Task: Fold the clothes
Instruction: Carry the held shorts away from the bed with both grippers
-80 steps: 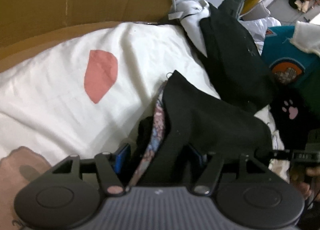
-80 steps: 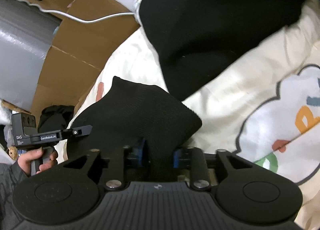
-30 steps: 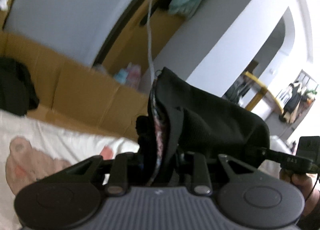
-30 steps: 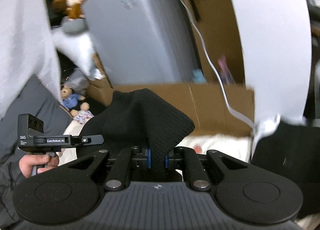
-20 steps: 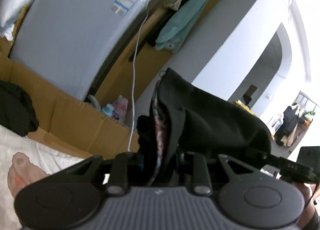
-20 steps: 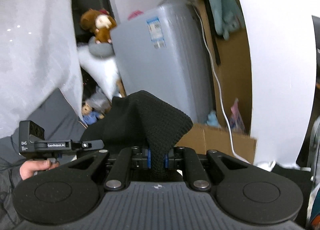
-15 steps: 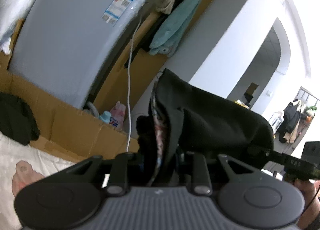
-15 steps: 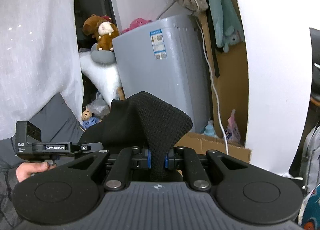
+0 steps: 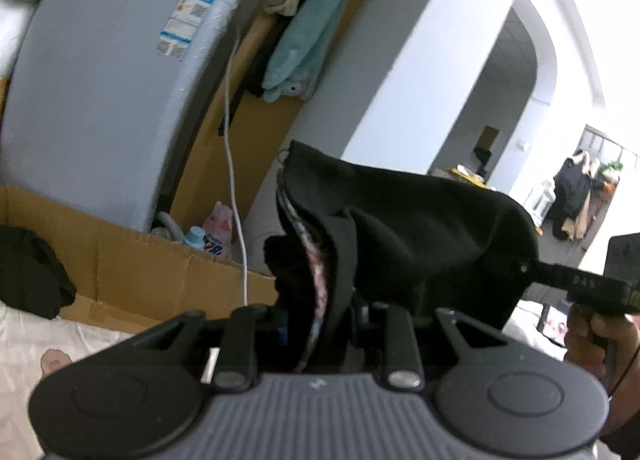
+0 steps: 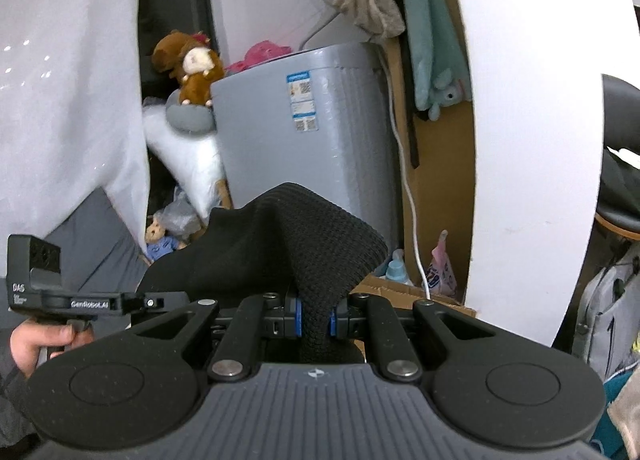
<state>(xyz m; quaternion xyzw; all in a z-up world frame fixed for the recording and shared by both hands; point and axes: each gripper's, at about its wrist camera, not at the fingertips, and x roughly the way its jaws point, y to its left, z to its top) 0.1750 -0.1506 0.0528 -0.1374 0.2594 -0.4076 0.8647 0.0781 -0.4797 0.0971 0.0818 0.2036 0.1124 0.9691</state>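
1. The room is a cluttered corner: a grey appliance (image 10: 296,148) with stickers stands against cardboard sheets (image 9: 132,260), a white cable (image 10: 404,164) hangs down beside it, a teal towel (image 9: 304,36) hangs above, and a brown plush toy (image 10: 192,68) sits on a grey cushion. At the bottom left of the left wrist view lies a strip of the pale printed bed sheet (image 9: 24,344), far below the cameras' line of sight.

2. The black garment (image 9: 400,228) is held up in the air between the two tools, clear of the bed. A patterned inner lining shows along the edge held on the left.

3. The left gripper (image 9: 320,316) has its jaws clamped on a bunched edge of the black garment, lining and outer cloth together.

4. The right gripper (image 10: 316,316) has its jaws clamped on a ribbed knit edge of the same garment, the cloth rising in a peak above the blue pads.

5. The person's hands (image 10: 44,340) hold the tool handles; each tool shows in the other's view, so the garment spans between them.

6. Judgement on progress: no neat fold shows in the cloth, which hangs bunched and uneven. A lifted garment fits either spreading it out before laying it flat or carrying it over to make a fold; the pictures do not settle which. What remains, by this look, is getting it flat and folded on the bed.
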